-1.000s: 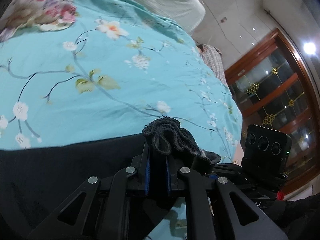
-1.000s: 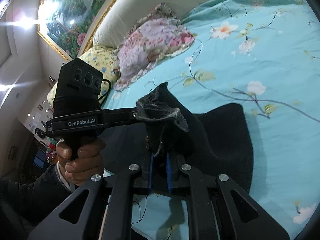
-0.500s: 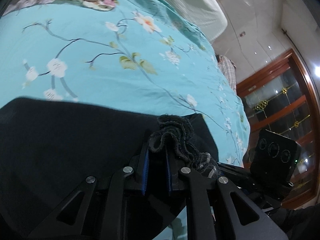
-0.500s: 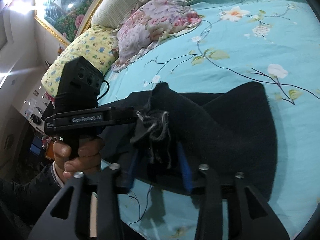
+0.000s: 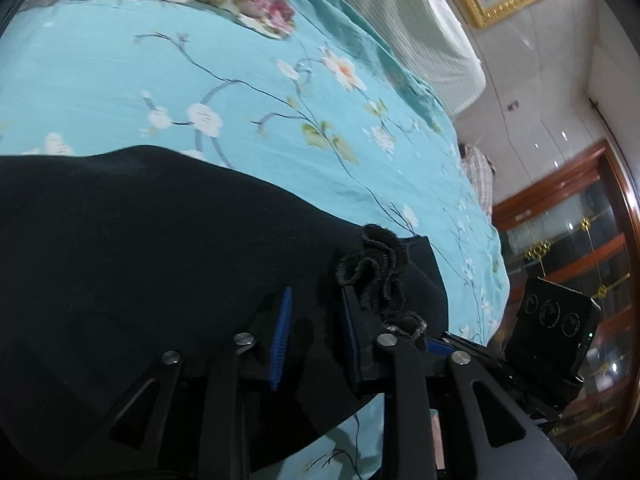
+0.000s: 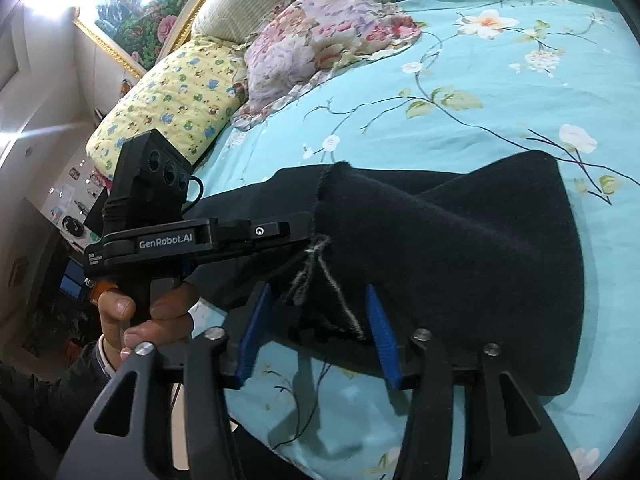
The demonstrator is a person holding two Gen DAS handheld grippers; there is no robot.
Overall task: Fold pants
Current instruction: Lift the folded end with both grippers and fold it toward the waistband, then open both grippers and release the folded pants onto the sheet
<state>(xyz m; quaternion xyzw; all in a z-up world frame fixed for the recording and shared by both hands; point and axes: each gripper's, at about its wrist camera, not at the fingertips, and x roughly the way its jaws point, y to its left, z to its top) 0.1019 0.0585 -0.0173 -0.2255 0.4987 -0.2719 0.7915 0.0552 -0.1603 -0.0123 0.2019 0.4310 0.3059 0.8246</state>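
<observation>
Black pants (image 5: pixel 140 240) lie folded over on a turquoise floral bedspread (image 5: pixel 120 72); they also show in the right wrist view (image 6: pixel 460 240). My left gripper (image 5: pixel 314 300) is open just above the cloth, with the frayed ruffled hem (image 5: pixel 376 264) resting against its right finger. My right gripper (image 6: pixel 316 300) is open wide, and the frayed hem edge (image 6: pixel 320 280) lies loose between its blue pads. The left gripper body (image 6: pixel 192 236), held by a hand, shows in the right wrist view.
A floral pillow (image 6: pixel 320 40) and a yellow pillow (image 6: pixel 172 100) lie at the head of the bed. The padded headboard (image 5: pixel 420 32) and a wooden cabinet with glass doors (image 5: pixel 568 248) stand beyond the bed. The right gripper's body (image 5: pixel 552 328) is at lower right.
Both grippers have opened and let go of the hem. The pants have dropped flat onto the bed, folded over themselves.
</observation>
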